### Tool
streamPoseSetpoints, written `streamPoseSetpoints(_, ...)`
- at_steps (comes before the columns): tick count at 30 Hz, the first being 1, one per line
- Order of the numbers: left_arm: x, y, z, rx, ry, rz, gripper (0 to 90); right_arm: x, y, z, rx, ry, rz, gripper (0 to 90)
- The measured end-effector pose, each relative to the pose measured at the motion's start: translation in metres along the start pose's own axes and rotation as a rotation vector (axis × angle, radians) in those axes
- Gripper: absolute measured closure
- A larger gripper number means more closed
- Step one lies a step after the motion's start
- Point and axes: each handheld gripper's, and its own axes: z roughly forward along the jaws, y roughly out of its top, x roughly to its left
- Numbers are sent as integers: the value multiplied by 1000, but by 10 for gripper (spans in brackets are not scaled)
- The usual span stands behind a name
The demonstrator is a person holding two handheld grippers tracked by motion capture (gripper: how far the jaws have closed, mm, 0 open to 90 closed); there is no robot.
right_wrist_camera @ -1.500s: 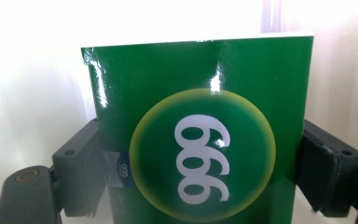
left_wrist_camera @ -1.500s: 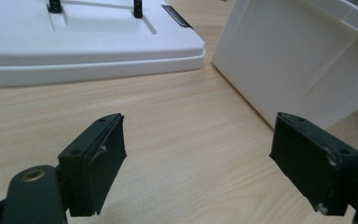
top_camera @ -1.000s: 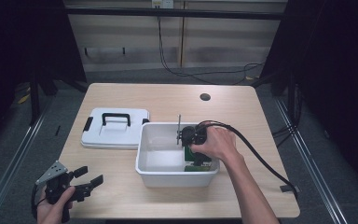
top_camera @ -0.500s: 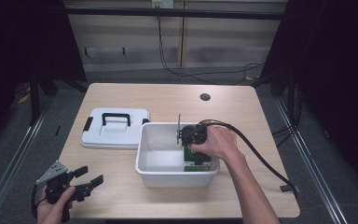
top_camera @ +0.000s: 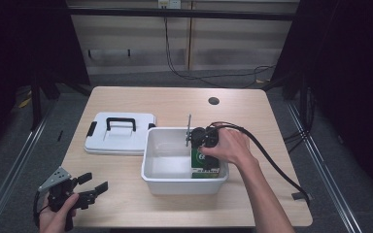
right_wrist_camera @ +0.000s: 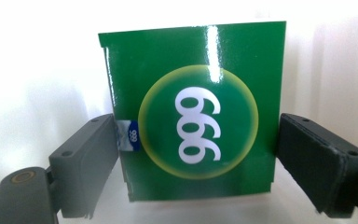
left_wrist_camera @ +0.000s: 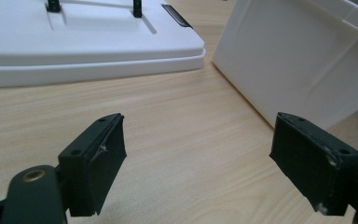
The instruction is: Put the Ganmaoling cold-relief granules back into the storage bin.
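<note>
The right hand-held gripper reaches down into the white bin at the middle of the table, and between its jaws stands a green box marked 999. In the right gripper view the left jaw lies against the box's edge, over a small blue tab; the right jaw sits at the other edge, and I cannot tell for sure whether it presses or has just a sliver of gap. So the jaws bracket the box at about its own width, either holding it or on the point of letting go or closing. The box is upright against the bin's right, near corner, its printed face toward the camera. That corner gives it two walls to lean on, which is probably why it is set there: it stands without tipping once freed.

The lid, handle up, lies flat on the table just left of the bin and almost touching it, out of the way so the bin stays open for loading, yet close enough to be put back on.

The left hand-held gripper waits at the near left edge of the table, jaws wide apart with nothing between them. In the left gripper view it points toward the gap between lid and bin, idle but ready, likely for the lid.
</note>
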Motion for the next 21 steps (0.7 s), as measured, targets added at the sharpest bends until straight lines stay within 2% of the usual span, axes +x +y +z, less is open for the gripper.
streamPoseSetpoints(6,1,0,0,1,2,-1,174,-1,-5,-8,-17,-18,10,157)
streamPoseSetpoints(17,0,0,0,-4,-1,-6,174,0,-8,-13,-53,-18,11,157)
streamPoseSetpoints(21,0,0,-1,-3,-2,2,174,1,-10,-19,-75,-19,36,162)
